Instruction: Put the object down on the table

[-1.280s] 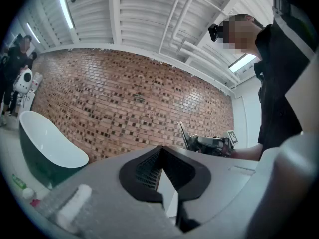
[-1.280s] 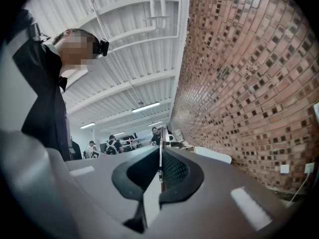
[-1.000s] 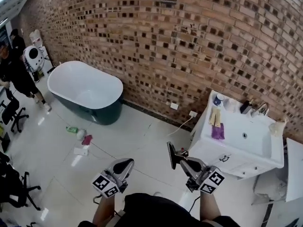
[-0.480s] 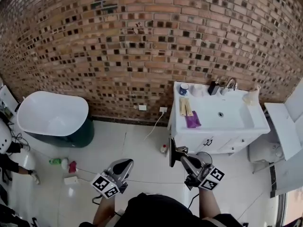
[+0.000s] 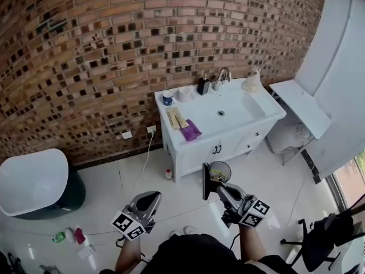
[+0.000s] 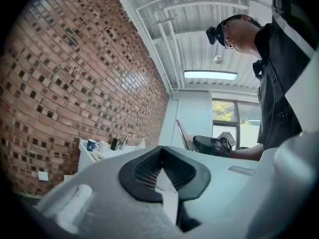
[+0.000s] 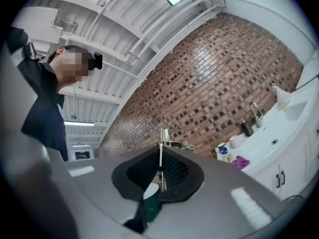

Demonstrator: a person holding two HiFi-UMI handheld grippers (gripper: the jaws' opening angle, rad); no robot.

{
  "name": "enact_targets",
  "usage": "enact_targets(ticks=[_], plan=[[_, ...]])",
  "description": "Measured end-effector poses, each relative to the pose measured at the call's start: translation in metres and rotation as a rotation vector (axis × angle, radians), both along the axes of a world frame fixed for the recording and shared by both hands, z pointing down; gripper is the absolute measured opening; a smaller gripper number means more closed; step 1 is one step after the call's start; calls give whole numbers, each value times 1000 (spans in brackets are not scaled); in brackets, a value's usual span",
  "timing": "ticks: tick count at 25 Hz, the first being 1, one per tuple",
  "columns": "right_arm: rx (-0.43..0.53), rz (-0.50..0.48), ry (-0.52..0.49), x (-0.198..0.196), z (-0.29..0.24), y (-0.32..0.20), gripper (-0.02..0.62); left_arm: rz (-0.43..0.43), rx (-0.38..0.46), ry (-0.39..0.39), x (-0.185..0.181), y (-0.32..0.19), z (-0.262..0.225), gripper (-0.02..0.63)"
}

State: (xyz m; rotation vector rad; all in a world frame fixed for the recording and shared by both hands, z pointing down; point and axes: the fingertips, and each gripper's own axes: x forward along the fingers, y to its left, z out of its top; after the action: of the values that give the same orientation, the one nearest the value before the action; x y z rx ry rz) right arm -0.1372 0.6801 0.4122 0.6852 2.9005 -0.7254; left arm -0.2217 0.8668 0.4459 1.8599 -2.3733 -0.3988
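Observation:
My right gripper (image 5: 213, 188) is shut on a thin flat dark object (image 5: 205, 181) with a round mirror-like disc (image 5: 219, 171) beside it, held upright in the air in front of me. In the right gripper view the object (image 7: 160, 148) stands edge-on between the closed pads. My left gripper (image 5: 149, 199) hangs at the lower left, shut with nothing in it; its pads (image 6: 172, 169) meet in the left gripper view. The white vanity (image 5: 251, 114) with a sink stands ahead against the brick wall.
On the vanity are a blue mug (image 5: 167, 98), a purple cloth (image 5: 190, 131), a black bottle (image 5: 203, 85) and a faucet (image 5: 221, 75). A bathtub (image 5: 28, 181) stands at the left, a white shelf (image 5: 299, 99) at the right, a small bottle (image 5: 167, 174) on the floor.
The head view has swung to the right: the bathtub has slid to the left edge and the vanity is now central. Both grippers keep their pose, the right still holding the object.

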Motion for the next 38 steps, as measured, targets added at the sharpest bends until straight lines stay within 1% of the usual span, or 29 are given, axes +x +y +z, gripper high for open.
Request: enact_targets(ticks=[5, 9, 11, 13, 15, 18, 20, 22, 26, 28, 30, 32, 35, 38], plan=[[-1, 179, 29, 48, 4, -30, 9, 168, -2, 29, 16, -46, 13, 2], [-9, 264, 73, 70, 6, -47, 9, 265, -11, 31, 30, -81, 17, 2], [-25, 302, 48, 82, 1, -60, 9, 304, -20, 32, 38, -100, 19, 2], [-21, 338, 18, 97, 2, -81, 9, 337, -26, 27, 46, -123, 21, 2], [-23, 371, 20, 112, 2, -104, 9, 363, -31, 19, 54, -150, 19, 2], [-17, 423, -37, 136, 1, -145, 9, 405, -38, -19, 66, -195, 8, 2], [-14, 456, -57, 156, 1, -176, 9, 436, -24, -36, 80, -229, 1, 2], [-1, 486, -56, 177, 1, -207, 9, 463, -8, -37, 97, -263, 0, 2], [17, 552, -69, 216, -5, -257, 9, 517, -27, -40, 127, -321, 5, 2], [26, 586, -63, 236, -7, -275, 9, 555, -14, -15, 142, -347, 6, 2], [28, 623, -35, 258, -6, -291, 9, 591, 3, 4, 158, -373, 7, 2], [38, 674, -31, 287, -3, -308, 9, 638, 8, 6, 179, -398, 7, 2], [33, 773, -34, 327, 6, -331, 9, 733, 2, -2, 206, -431, 7, 2], [23, 846, -15, 349, 18, -345, 9, 798, -6, -8, 217, -456, 7, 2]])
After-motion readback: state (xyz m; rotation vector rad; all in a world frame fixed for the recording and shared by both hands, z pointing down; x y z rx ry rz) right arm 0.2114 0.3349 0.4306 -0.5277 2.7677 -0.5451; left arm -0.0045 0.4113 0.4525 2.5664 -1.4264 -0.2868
